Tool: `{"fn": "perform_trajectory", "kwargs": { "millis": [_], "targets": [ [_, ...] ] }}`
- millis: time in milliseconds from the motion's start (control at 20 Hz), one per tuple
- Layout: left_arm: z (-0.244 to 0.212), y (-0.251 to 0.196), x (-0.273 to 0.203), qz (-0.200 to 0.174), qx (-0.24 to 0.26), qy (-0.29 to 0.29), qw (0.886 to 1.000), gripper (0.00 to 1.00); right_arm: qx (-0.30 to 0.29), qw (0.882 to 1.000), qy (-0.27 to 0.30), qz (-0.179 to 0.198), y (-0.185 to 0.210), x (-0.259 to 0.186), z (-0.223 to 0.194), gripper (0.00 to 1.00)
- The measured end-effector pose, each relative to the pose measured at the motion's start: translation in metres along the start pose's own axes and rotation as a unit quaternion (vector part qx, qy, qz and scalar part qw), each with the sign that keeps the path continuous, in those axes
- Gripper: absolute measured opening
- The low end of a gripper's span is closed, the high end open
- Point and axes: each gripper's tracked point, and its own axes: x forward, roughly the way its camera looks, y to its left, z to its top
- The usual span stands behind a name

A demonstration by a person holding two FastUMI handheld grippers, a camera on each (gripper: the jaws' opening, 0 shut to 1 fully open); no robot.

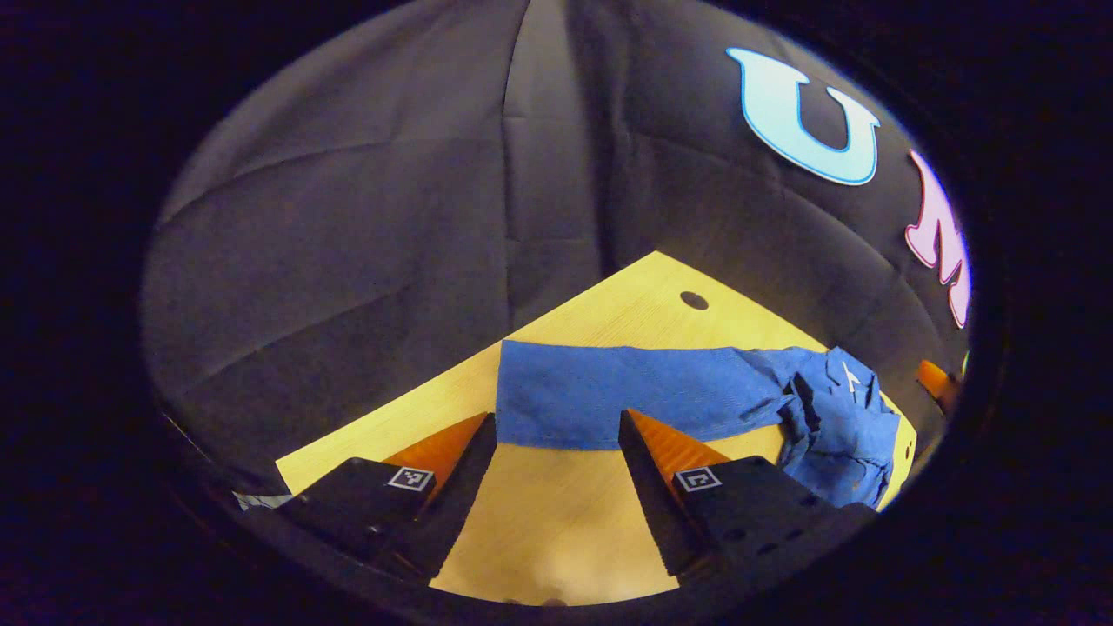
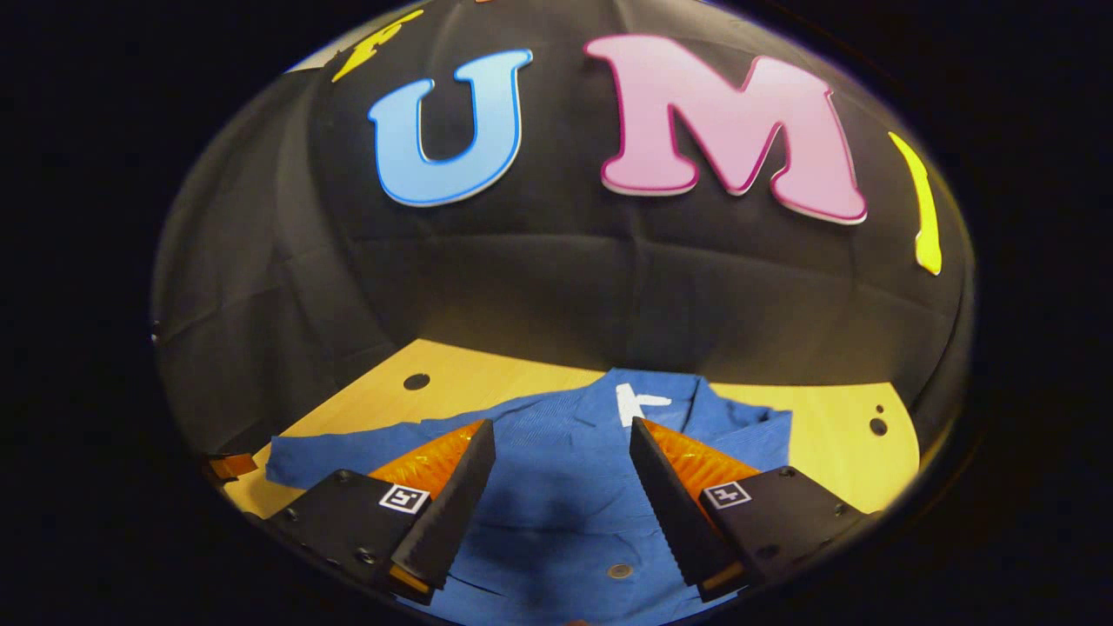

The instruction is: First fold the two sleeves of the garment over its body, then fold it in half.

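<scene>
plainly, nothing was in hand yet: the left gripper [image 1: 556, 426] hung with its fingers spread wide and empty over bare table [image 1: 556, 513], and the right gripper [image 2: 556, 435] hung just as wide and empty above the body of the shirt [image 2: 556, 496]. the shirt lay flat on the table, collar toward the wall, buttons up. in the left gripper view one sleeve [image 1: 626, 396] stretched straight out across the wood just ahead of the fingertips, while the cloth by the collar looked bunched. the sleeve on the far side looked shorter or partly tucked in the right gripper view; i could not tell which. as i judged it, the risk lay in the first pinch: taking the sleeve too far in would drag the body with it and skew the fold, and a shallow bite on thin cloth could slip halfway over. the bunching near the collar might get trapped under the sleeve.
</scene>
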Motion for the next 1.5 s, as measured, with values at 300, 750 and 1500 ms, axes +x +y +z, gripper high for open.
{"fn": "perform_trajectory", "kwargs": {
  "millis": [300, 750, 1500],
  "targets": [
    [-0.003, 0.001, 0.044, 0.010, 0.006, 0.074, 0.997, 0.84, -0.018, 0.997, -0.068, -0.034, -0.068, -0.076, -0.015, 0.98],
    [0.027, -0.052, 0.067, 0.026, 0.062, 0.121, 0.990, 0.60, -0.019, 0.993, -0.079, -0.082, -0.128, -0.133, -0.040, 0.98],
    [0.107, -0.164, 0.019, -0.063, 0.087, -0.024, 0.994, 0.00, -0.018, 0.991, -0.047, -0.125, -0.180, -0.142, -0.067, 0.98]
  ]
}}
